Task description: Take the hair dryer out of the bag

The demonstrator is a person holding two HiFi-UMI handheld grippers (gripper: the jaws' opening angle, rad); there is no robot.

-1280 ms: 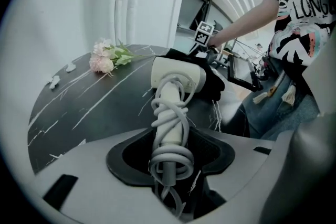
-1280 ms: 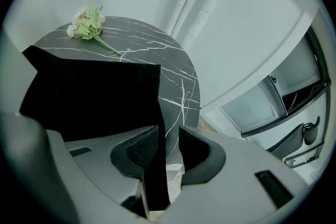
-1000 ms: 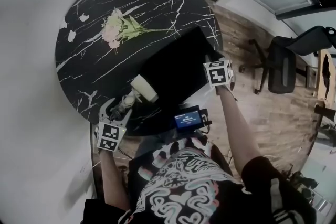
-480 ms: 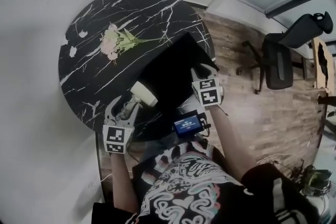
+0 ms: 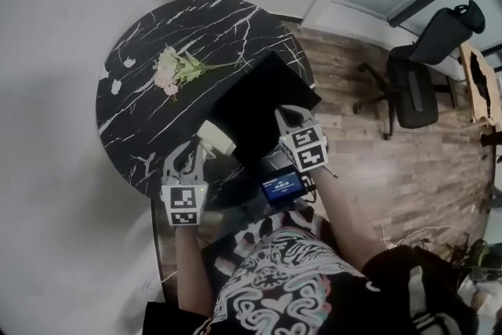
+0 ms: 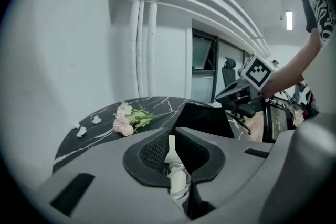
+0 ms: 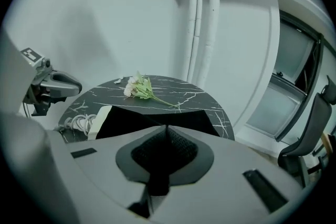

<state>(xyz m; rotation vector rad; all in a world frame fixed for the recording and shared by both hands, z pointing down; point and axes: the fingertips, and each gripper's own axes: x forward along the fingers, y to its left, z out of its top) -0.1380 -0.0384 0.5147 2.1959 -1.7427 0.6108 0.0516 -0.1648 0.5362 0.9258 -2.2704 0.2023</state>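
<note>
Left gripper (image 5: 188,158), jaws just closing, clamped on white hair dryer cord (image 6: 177,182); right gripper (image 5: 289,120) pinched on black bag (image 5: 251,100).

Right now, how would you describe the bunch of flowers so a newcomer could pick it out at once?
Start at the round black marble table and look past the black bag to the far side from the person. The bunch of flowers lies flat there: pale pink blooms on green stems, the only coloured thing on it, larger than the white scraps nearby.
</note>
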